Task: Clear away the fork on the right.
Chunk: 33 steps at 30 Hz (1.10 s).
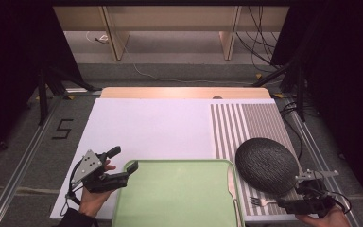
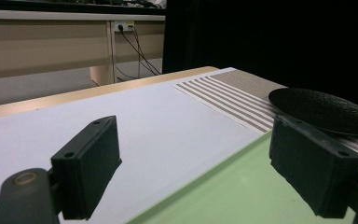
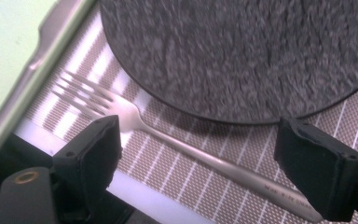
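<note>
The left gripper is hovering with jaws apart at the near-left corner of one green tray. One knife is lying along the tray's right edge. One fork is lying on the striped placemat just beside one dark plate, between the spread jaws of the right gripper.

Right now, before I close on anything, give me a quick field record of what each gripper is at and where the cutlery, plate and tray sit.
left gripper: open, jaws astride the near left corner of the green tray
right gripper: open, jaws either side of the fork handle, not closed on it
fork: flat on the striped mat, tines toward the tray, beside the plate's near edge
knife: lying along the tray's right edge
dark plate: on the striped mat, right of the tray
tray contents: none visible
</note>
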{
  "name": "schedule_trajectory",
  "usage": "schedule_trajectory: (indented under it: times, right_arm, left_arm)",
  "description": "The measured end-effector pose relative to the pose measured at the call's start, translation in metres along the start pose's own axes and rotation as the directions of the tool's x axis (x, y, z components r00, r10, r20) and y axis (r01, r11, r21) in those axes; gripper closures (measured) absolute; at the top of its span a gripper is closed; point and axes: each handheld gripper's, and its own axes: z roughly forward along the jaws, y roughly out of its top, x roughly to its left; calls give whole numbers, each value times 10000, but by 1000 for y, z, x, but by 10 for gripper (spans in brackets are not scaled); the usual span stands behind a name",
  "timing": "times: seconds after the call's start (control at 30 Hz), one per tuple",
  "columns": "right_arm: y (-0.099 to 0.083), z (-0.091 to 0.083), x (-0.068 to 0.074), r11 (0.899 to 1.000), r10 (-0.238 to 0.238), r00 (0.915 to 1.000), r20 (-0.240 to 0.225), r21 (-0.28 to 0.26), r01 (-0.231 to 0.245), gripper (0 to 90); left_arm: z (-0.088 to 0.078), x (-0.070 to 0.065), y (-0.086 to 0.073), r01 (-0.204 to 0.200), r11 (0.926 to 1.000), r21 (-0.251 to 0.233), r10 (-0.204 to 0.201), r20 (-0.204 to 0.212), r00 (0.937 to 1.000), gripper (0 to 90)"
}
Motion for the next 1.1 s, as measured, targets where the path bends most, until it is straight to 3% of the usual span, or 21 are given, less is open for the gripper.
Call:
schedule_trajectory:
  times: [0.2, 0.4, 0.87, 0.93, 1.1]
  right_arm:
    - [-2, 7, -2, 9981, -155, 9997, 199, 601, 143, 160]
    - [-2, 15, -2, 9929, -350, 9993, 105, 1142, 336, 171]
    - [2, 25, -2, 9769, -1045, 9944, 132, 1889, 1001, 289]
    - [2, 25, -1, 9776, -993, 9947, 282, 1892, 922, 313]
    - [2, 23, 1, 9669, -1429, 9893, 311, 2178, 1328, 384]
  left_arm:
    - [0, 0, 0, -8, 10000, 13, 8, -4, 10000, 157]
    - [0, 0, 0, -6, 10000, 15, 6, -8, 10000, 157]
    - [1, 0, 0, 14, 10000, 34, -14, -2, 10000, 157]
    - [1, 0, 0, 29, 10000, 25, -29, 3, 10000, 157]
    - [1, 0, 0, 22, 10000, 37, -22, -3, 10000, 157]
